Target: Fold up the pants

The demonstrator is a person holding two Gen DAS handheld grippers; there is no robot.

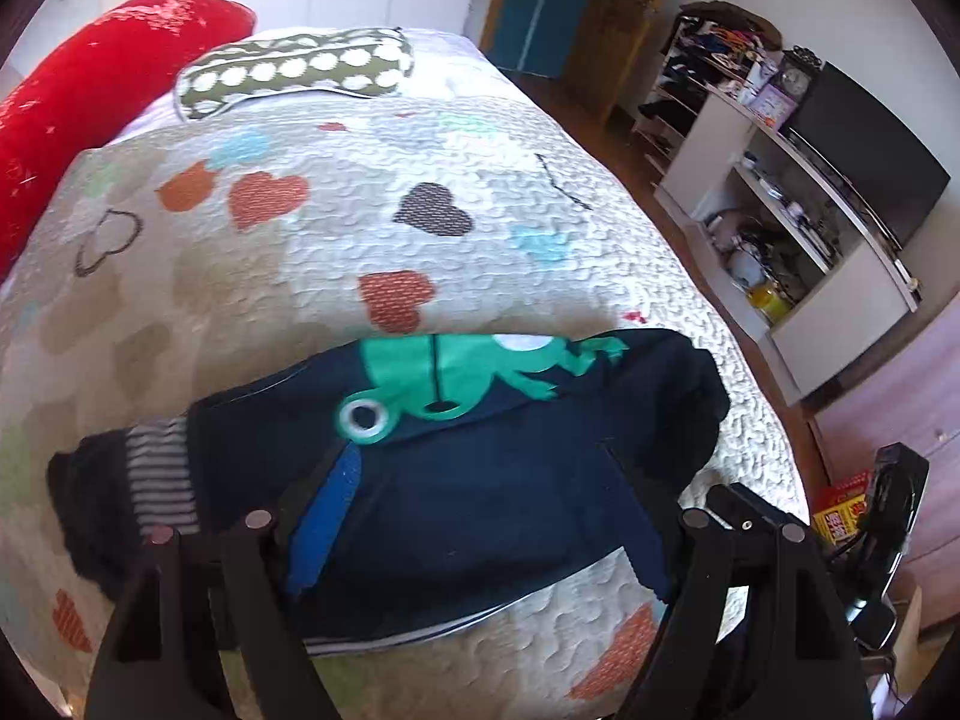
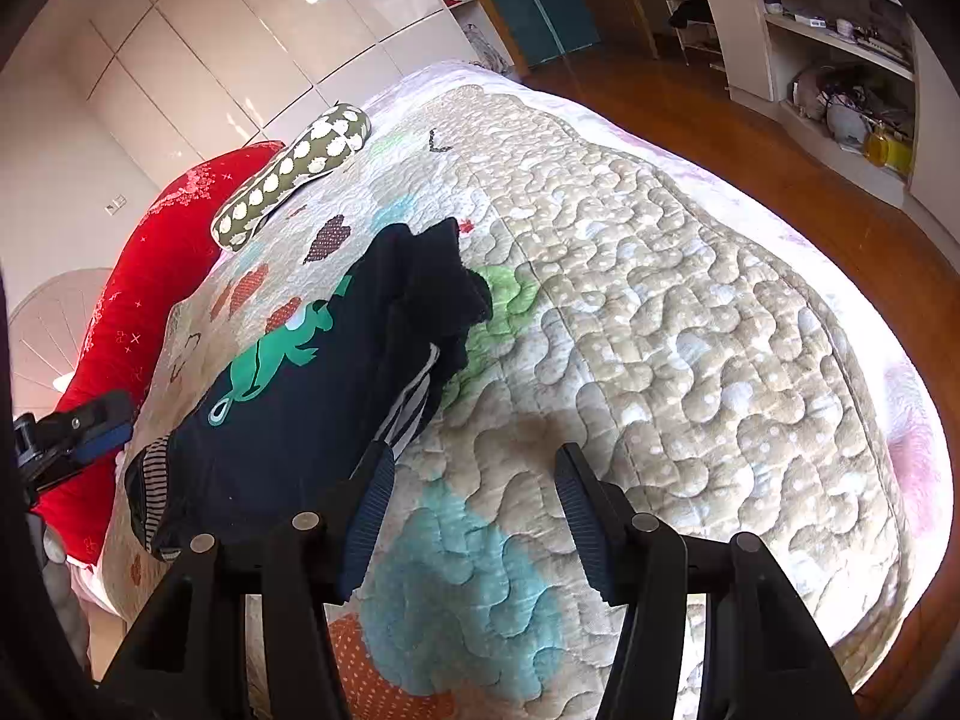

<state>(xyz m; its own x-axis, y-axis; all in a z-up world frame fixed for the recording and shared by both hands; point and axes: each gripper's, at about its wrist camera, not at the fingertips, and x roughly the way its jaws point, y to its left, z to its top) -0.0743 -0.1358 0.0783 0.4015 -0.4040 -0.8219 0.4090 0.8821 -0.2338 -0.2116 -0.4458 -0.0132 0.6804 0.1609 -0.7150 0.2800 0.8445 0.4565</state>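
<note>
My left gripper (image 1: 480,516) stands wide, its fingers either side of the folded navy pants (image 1: 456,468); whether the pads press the cloth I cannot tell. My right gripper (image 2: 474,516) is partly open over bare quilt (image 2: 690,312), holding nothing, its left finger beside the pants' hem. The pants lie near the bed's front edge. Farther off are a dotted pillow (image 1: 294,69) and a red bolster (image 1: 90,96).

Bright daylight, fisheye warp, slight blur
</note>
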